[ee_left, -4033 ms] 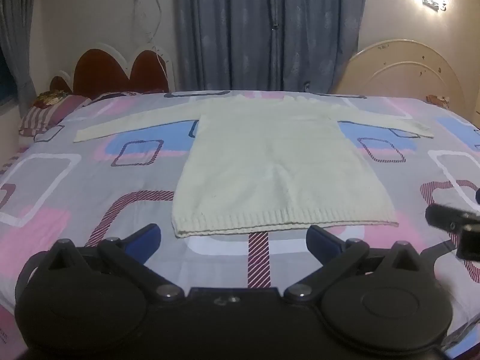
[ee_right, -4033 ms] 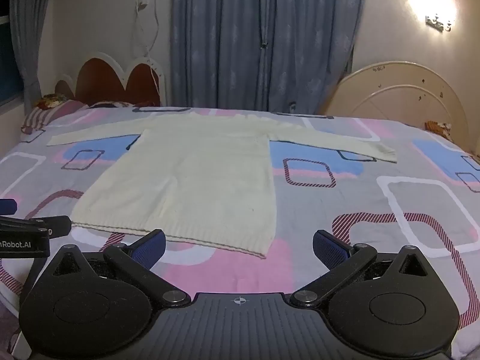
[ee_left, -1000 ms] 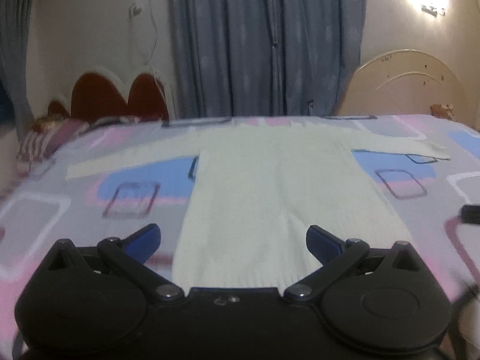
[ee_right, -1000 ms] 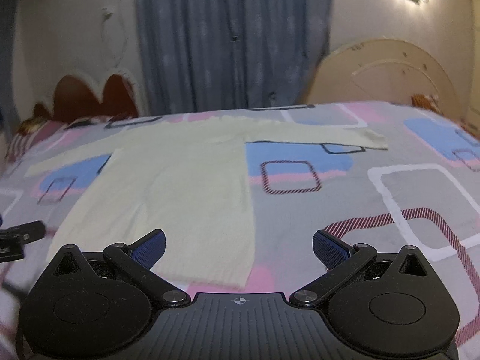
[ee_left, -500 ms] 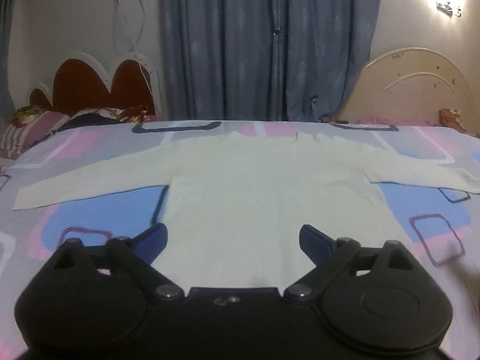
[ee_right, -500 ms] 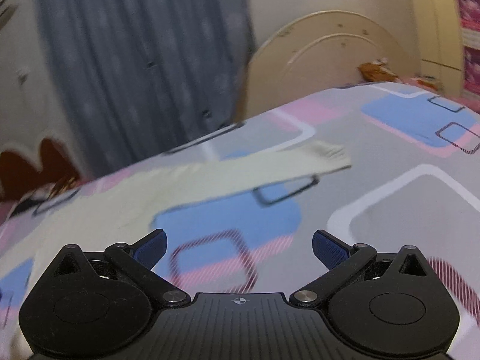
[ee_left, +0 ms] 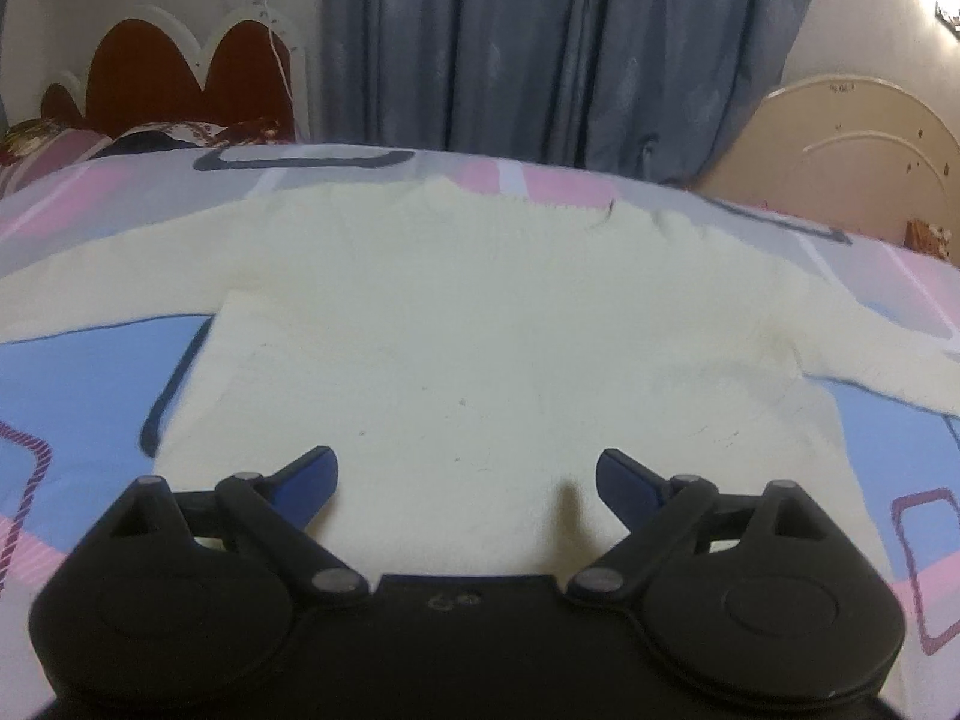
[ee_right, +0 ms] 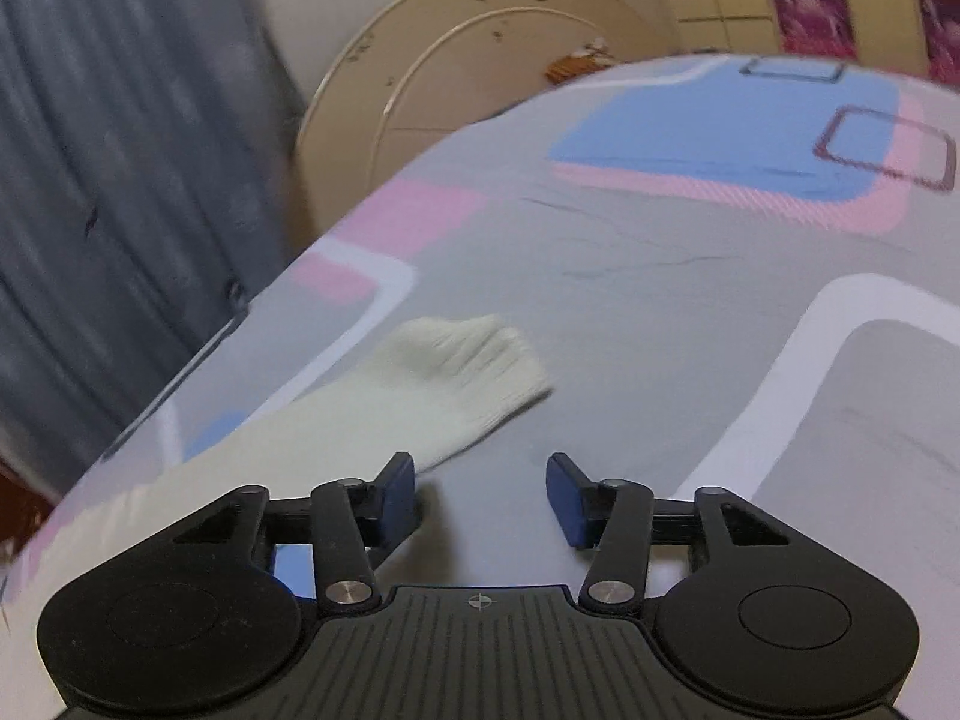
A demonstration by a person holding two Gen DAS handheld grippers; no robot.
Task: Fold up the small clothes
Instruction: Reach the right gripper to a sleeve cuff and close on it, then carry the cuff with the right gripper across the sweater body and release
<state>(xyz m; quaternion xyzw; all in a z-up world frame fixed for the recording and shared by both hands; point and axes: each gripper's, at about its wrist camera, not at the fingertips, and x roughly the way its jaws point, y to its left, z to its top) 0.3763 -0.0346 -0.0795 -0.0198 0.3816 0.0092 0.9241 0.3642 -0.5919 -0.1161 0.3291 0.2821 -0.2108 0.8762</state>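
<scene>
A cream knit sweater [ee_left: 480, 312] lies flat on the bed, sleeves spread left and right. My left gripper [ee_left: 465, 480] is open and empty, low over the middle of the sweater's body. In the right wrist view the sweater's right sleeve cuff [ee_right: 468, 372] lies on the bedsheet. My right gripper [ee_right: 480, 492] is open and empty, just short of the cuff, its left finger at the sleeve's edge.
The bed carries a grey sheet [ee_right: 690, 300] with pink, blue and white shapes. A red scalloped headboard [ee_left: 180, 78] and pillows stand at the far left. Blue curtains [ee_left: 570, 48] hang behind. A cream round board [ee_right: 480, 60] leans at the far right.
My left gripper has moved forward over the sweater's body. My right gripper has swung right and down to the right sleeve cuff, its jaws narrower than before.
</scene>
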